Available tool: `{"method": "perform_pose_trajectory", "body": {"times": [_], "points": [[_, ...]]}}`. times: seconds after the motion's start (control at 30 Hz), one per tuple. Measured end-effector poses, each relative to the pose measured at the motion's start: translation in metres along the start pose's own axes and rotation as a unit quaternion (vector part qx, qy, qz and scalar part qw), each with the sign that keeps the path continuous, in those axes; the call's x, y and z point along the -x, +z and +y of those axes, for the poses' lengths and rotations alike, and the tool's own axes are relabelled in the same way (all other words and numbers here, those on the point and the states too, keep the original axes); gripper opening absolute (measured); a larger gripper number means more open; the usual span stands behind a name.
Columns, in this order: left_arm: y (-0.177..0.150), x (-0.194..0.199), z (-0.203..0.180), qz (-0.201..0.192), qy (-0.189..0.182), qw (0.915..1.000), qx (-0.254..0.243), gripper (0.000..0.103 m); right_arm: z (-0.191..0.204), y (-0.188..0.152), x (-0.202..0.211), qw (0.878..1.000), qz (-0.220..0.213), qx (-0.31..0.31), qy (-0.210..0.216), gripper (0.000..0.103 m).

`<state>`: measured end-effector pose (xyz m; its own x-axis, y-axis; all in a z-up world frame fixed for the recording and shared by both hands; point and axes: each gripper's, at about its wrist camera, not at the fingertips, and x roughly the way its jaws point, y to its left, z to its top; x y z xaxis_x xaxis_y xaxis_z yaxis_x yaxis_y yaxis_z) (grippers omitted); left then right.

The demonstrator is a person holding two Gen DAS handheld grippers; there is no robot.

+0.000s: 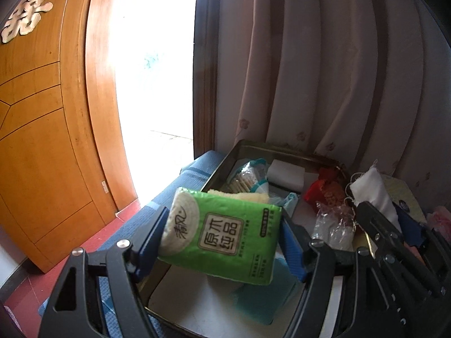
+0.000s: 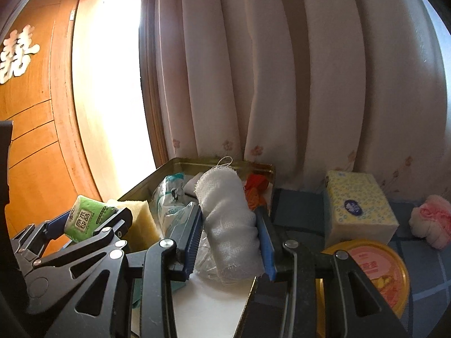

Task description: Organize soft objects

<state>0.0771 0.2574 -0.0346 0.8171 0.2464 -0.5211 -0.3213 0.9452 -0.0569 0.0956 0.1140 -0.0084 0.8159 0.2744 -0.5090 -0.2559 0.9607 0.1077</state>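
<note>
Looking along your left gripper (image 1: 222, 225), its jaws clamp the green tissue pack (image 1: 225, 219) crosswise above the metal tin (image 1: 253, 145), which holds packets and a sponge. In the right wrist view, your right gripper (image 2: 229, 242) pinches a white gauze roll (image 2: 228, 219), its long axis pointing away toward the tin.

A green tissue pack (image 1: 222, 226) printed with Chinese characters hangs tilted above the near part of an open gold metal tin (image 1: 296, 152). A rolled white gauze bundle (image 2: 231, 225) with frayed threads stands nearly upright over the tin's right edge. Inside the tin lie a yellow sponge (image 2: 142, 221), clear plastic packets (image 1: 248, 177), a white block (image 1: 286, 173) and a red pouch (image 1: 324, 190).
</note>
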Motion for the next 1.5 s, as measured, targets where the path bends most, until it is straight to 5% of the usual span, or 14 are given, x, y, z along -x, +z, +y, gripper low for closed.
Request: {"method": "perform_pose_trajectory", "body": {"times": [0.23, 0.53, 0.7, 0.77, 0.9, 1.03, 1.5], "points": [[-0.001, -0.001, -0.002, -0.003, 0.020, 0.9998, -0.002, 0.075, -0.005, -0.003, -0.013, 0.999, 0.024, -0.018, 0.037, 0.041], [-0.004, 0.007, -0.001, -0.030, 0.041, 0.9987, 0.003, 0.077, -0.002, -0.006, 0.001, 0.998, -0.012, -0.017, 0.061, 0.044], [-0.003, 0.008, 0.004, -0.036, 0.049, 0.9980, 0.016, 0.096, -0.006, -0.005, 0.003, 0.997, -0.018, -0.029, 0.072, 0.048], [-0.004, 0.011, 0.006, -0.044, 0.050, 0.9976, 0.021, 0.101, -0.007, -0.005, 0.011, 0.997, -0.037, -0.035, 0.060, 0.057], [-0.005, 0.016, 0.000, -0.062, 0.050, 0.9968, 0.006, 0.103, -0.016, -0.009, 0.033, 0.994, -0.090, -0.056, 0.021, 0.094], [-0.007, 0.023, -0.012, -0.083, 0.055, 0.9948, -0.022, 0.103, -0.021, -0.012, 0.059, 0.984, -0.159, -0.063, -0.043, 0.100], [-0.009, 0.033, -0.014, -0.093, 0.045, 0.9945, -0.015, 0.103, -0.041, -0.012, 0.073, 0.968, -0.187, -0.095, -0.135, 0.100]]}}
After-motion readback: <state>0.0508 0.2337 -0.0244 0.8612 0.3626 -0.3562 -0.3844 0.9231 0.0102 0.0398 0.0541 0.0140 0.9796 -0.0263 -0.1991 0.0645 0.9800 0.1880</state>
